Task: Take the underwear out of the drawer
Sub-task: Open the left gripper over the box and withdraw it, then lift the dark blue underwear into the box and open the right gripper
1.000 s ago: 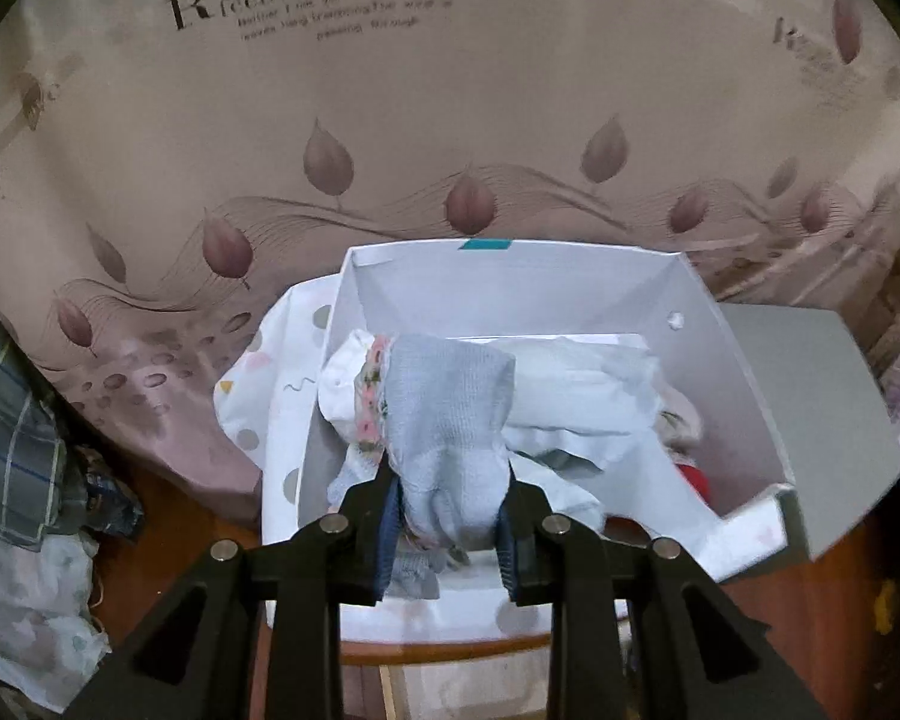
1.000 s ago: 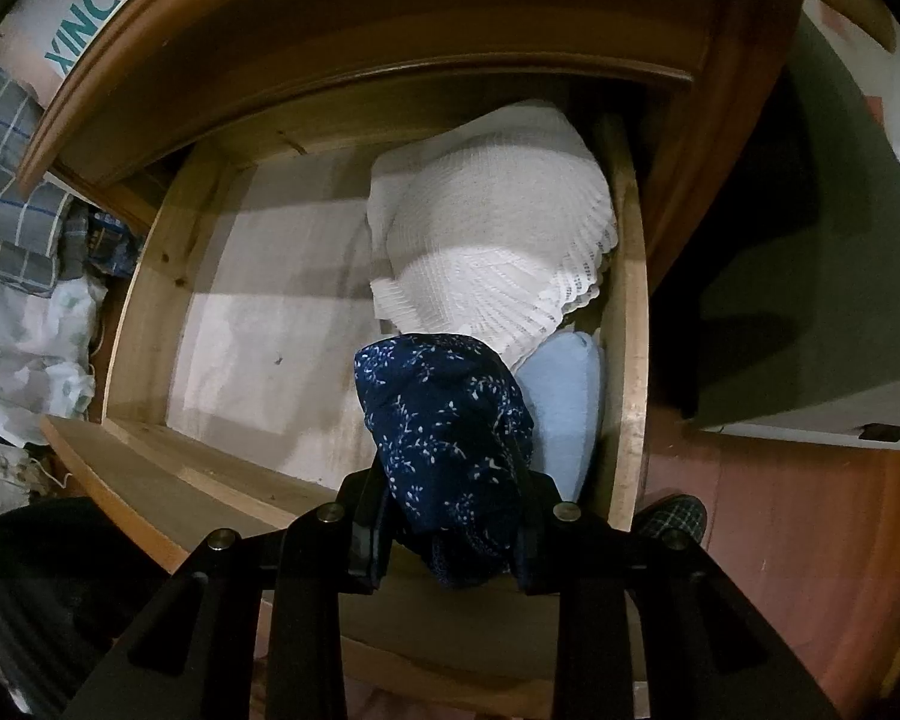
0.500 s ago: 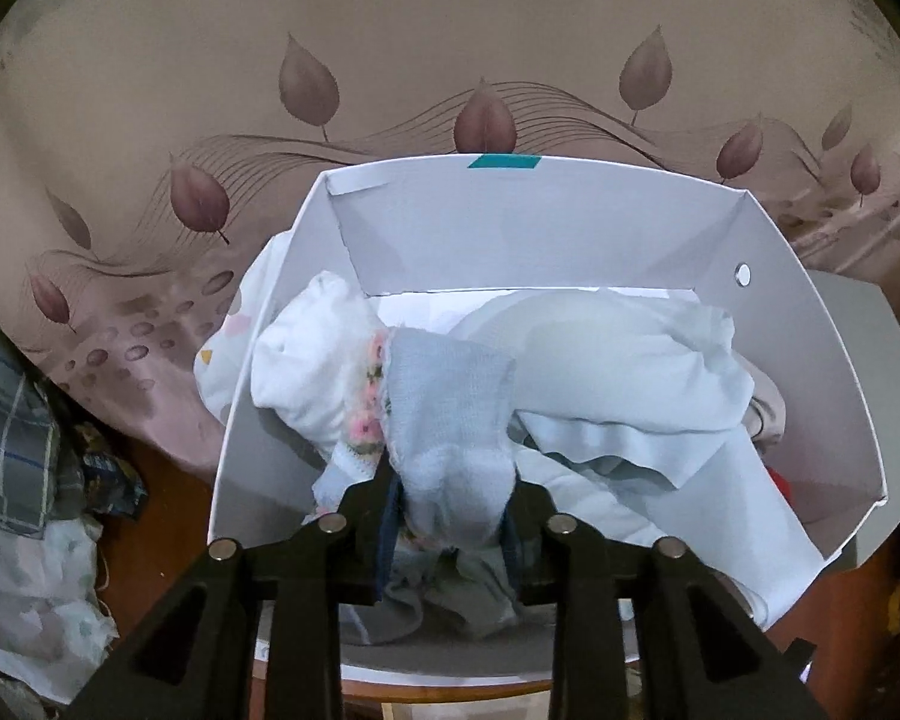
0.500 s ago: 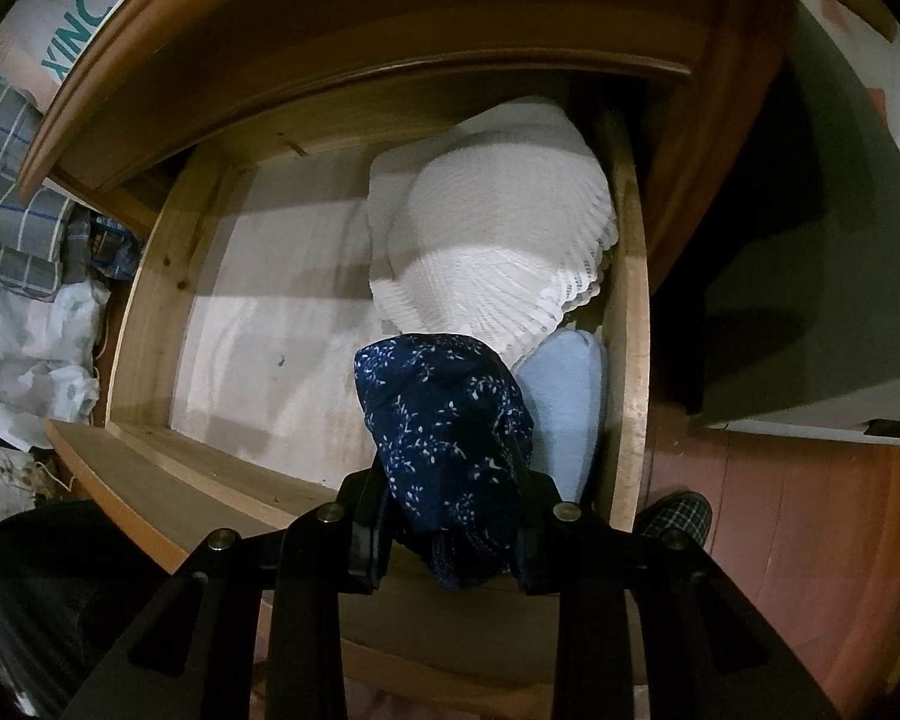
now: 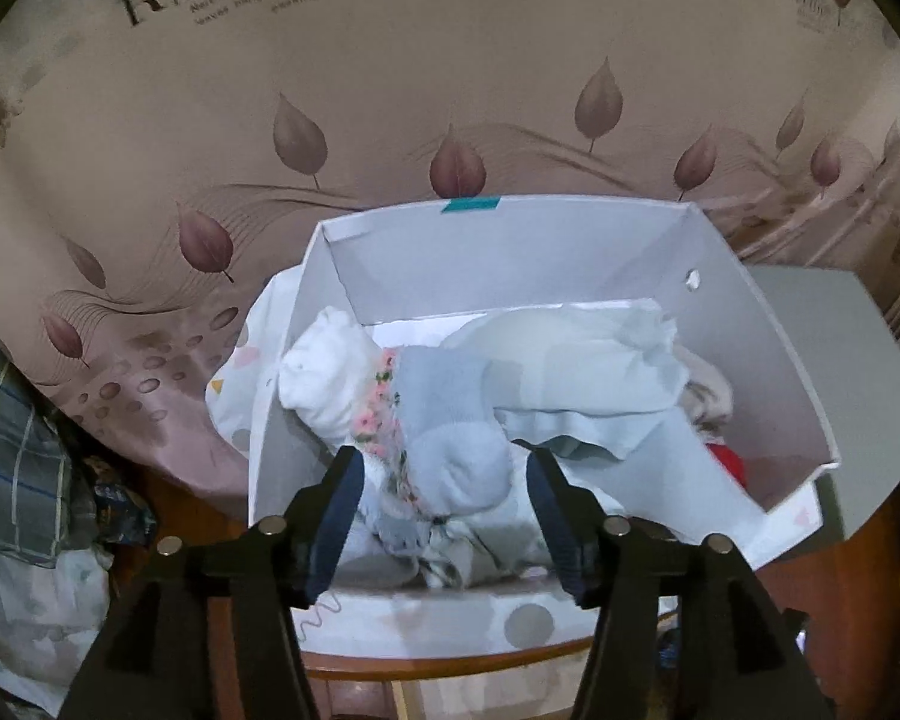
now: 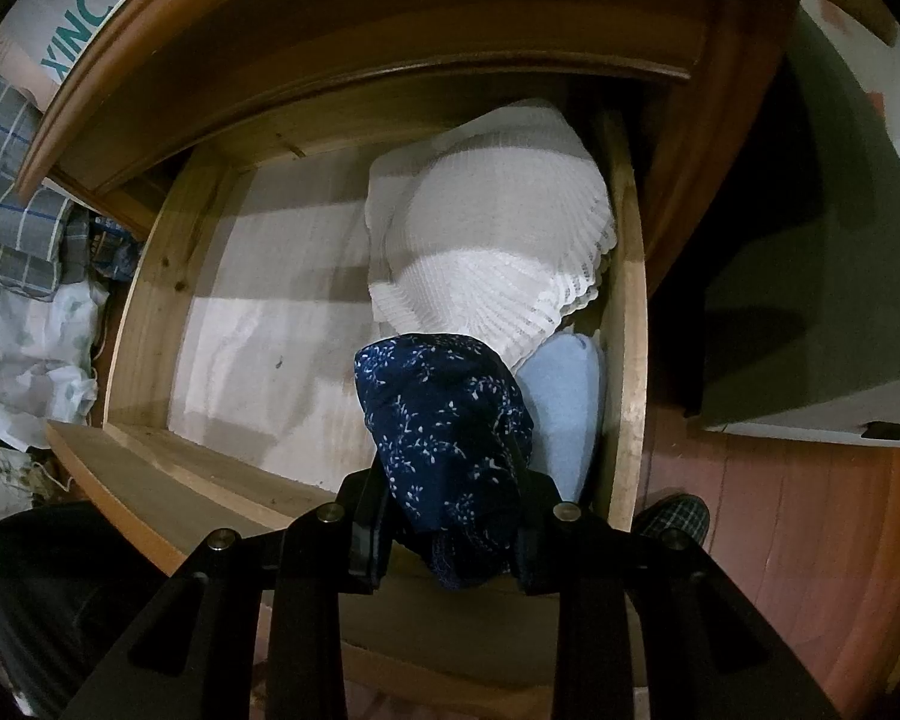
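I have the navy floral underwear [image 6: 444, 444] pinched in my right gripper [image 6: 450, 531], above the open wooden drawer [image 6: 621, 360]. It looks light, soft and limp, so I'd grip a bunched fold. My left gripper [image 5: 444, 525] is opening; the grey underwear [image 5: 456, 426] between its jaws lies loose in the white box [image 5: 510, 252]. Readable: "XINCC" on a carton [image 6: 90, 18], "Romantic feelings" on the bedsheet [image 5: 270, 90].

Behind everything hangs a beige leaf-print fabric [image 5: 390, 90] with "Romantic feelings" lettering. Reddish wood floor [image 6: 810, 516] on the right, plaid cloth [image 5: 6, 450] heaped far left, and dim, patchy lighting overall.
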Action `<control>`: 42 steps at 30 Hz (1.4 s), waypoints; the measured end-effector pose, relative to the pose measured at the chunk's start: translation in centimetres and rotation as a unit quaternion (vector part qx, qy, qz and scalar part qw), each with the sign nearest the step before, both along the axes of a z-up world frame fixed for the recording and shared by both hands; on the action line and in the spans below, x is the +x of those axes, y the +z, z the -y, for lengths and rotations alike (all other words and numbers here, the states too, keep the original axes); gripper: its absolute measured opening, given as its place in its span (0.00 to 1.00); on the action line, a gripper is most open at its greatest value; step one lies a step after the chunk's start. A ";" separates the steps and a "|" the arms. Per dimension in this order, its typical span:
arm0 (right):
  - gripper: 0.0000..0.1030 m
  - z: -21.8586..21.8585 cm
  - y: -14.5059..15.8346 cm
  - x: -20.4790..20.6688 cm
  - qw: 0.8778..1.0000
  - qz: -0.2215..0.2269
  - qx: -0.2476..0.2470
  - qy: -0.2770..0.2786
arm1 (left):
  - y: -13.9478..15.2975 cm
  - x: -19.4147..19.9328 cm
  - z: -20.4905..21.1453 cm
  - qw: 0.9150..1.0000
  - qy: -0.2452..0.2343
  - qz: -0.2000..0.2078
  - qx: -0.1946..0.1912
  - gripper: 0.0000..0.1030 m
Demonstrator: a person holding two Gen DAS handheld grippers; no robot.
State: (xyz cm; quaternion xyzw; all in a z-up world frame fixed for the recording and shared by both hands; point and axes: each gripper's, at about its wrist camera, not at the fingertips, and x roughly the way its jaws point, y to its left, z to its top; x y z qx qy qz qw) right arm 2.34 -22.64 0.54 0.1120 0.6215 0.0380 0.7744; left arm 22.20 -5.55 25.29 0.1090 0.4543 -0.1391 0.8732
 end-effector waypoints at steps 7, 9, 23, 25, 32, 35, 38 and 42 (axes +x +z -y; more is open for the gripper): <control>0.27 0.3 0.5 0.0 1.000 0.017 0.003 -0.009 | 2.0 -3.9 -3.2 0.999 0.023 0.035 -0.032 0.60; 0.27 0.3 0.7 0.0 1.000 0.022 0.000 -0.009 | 1.4 -5.8 -4.4 0.998 0.038 0.048 -0.027 0.60; 0.27 -1.1 2.6 -0.1 0.999 0.047 0.001 0.012 | -13.8 -13.7 -9.1 0.994 0.101 -0.004 0.046 0.60; 0.27 -1.0 3.6 -0.1 0.999 0.050 0.004 0.008 | -15.1 -14.1 -9.3 0.993 0.108 -0.002 0.049 0.60; 0.27 -0.6 9.9 -0.1 0.996 0.085 0.003 0.013 | -18.0 -14.6 -10.0 0.991 0.125 0.007 0.046 0.60; 0.27 -0.6 13.4 0.3 0.994 0.104 -0.002 0.023 | -18.8 -14.7 -10.3 0.991 0.126 0.002 0.046 0.60; 0.27 -0.7 17.3 0.9 0.991 0.130 -0.009 0.035 | -19.0 -14.8 -10.0 0.991 0.121 0.008 0.060 0.60; 0.27 -1.0 22.0 2.0 0.985 0.163 -0.015 0.045 | -19.0 -15.0 -9.7 0.993 0.108 0.001 0.042 0.60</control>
